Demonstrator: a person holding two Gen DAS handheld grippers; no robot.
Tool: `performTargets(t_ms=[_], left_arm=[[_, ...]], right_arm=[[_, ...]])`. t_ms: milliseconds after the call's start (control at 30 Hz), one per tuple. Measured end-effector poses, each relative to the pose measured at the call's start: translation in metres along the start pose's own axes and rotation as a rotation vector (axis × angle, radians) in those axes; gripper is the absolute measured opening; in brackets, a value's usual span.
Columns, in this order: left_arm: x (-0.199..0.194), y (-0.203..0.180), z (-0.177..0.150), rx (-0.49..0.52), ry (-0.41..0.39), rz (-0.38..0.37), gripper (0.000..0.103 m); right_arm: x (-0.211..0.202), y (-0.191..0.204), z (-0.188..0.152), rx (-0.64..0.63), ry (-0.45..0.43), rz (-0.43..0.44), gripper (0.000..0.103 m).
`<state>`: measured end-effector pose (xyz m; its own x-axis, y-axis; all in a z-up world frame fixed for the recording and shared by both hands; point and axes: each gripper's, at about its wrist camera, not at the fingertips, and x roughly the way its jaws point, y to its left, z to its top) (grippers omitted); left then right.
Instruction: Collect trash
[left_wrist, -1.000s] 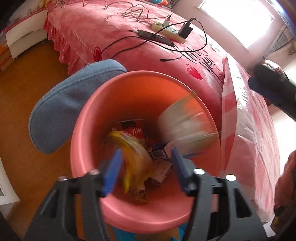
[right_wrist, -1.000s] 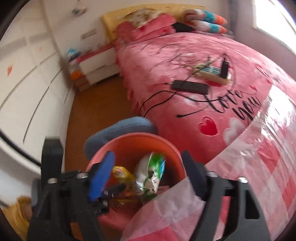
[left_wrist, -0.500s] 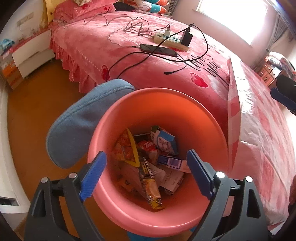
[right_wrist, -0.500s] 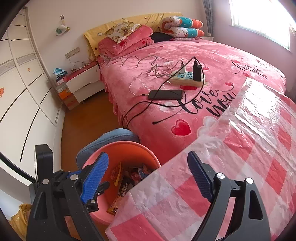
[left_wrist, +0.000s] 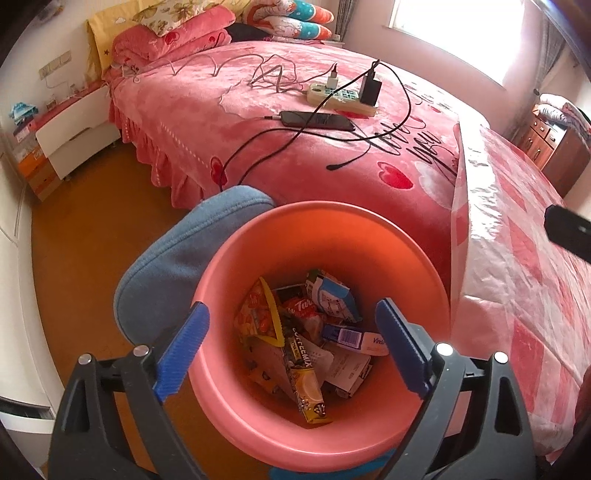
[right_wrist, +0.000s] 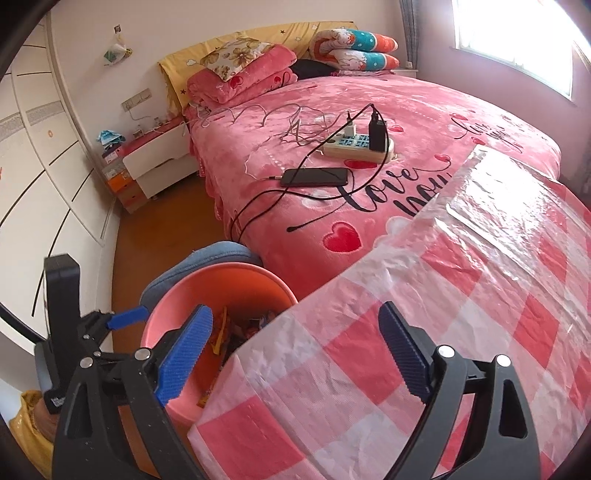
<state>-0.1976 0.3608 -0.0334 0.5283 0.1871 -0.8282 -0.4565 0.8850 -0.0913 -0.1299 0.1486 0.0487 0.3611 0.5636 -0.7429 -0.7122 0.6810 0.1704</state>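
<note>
The left gripper (left_wrist: 290, 350) hangs over a pink bin (left_wrist: 369, 236), its 2 blue jaws opening with nothing between them. In the bin lies trash: an orange snack bag (left_wrist: 258, 317), a yellow coffee sachet (left_wrist: 306, 376), a red wrapper (left_wrist: 301, 308), a blue-white packet (left_wrist: 332, 295), a small box (left_wrist: 349, 336) and paper slips (left_wrist: 347, 369). A blue cushion (left_wrist: 177, 266) lies beside the bin on the wooden floor (left_wrist: 85, 236), a checked plastic-covered desk (left_wrist: 517, 277) stands at right, and on the pink bed (left_wrist: 221, 110) behind lie a phone (left_wrist: 317, 120), a power strip (left_wrist: 341, 96) and cables (left_wrist: 273, 74).
</note>
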Motion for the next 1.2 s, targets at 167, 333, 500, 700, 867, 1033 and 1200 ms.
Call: performTargets(t_ms=[167, 333, 500, 700, 867, 1033, 1200], left_arm=[[-0.008, -0.009, 0.004, 0.022, -0.021, 0.013, 0.093], [-0.017, -0.015, 0.006, 0.031, -0.041, 0.02, 0.093], [-0.027, -0.024, 0.011, 0.045, -0.064, 0.026, 0.093], [-0.039, -0.038, 0.016, 0.072, -0.096, 0.018, 0.093], [-0.048, -0.053, 0.019, 0.094, -0.12, 0.005, 0.093], [-0.056, -0.067, 0.021, 0.119, -0.14, -0.006, 0.094], [-0.064, -0.083, 0.022, 0.146, -0.151, -0.02, 0.094]], right_arm=[[-0.008, -0.006, -0.006, 0.011, -0.006, -0.01, 0.09], [-0.019, -0.012, -0.01, 0.021, -0.017, -0.017, 0.091], [-0.034, -0.016, -0.015, 0.016, -0.045, -0.04, 0.091], [-0.053, -0.025, -0.02, 0.026, -0.077, -0.066, 0.091], [-0.068, -0.036, -0.027, 0.047, -0.098, -0.092, 0.091], [-0.081, -0.049, -0.034, 0.077, -0.113, -0.115, 0.091], [-0.094, -0.061, -0.042, 0.107, -0.13, -0.133, 0.091]])
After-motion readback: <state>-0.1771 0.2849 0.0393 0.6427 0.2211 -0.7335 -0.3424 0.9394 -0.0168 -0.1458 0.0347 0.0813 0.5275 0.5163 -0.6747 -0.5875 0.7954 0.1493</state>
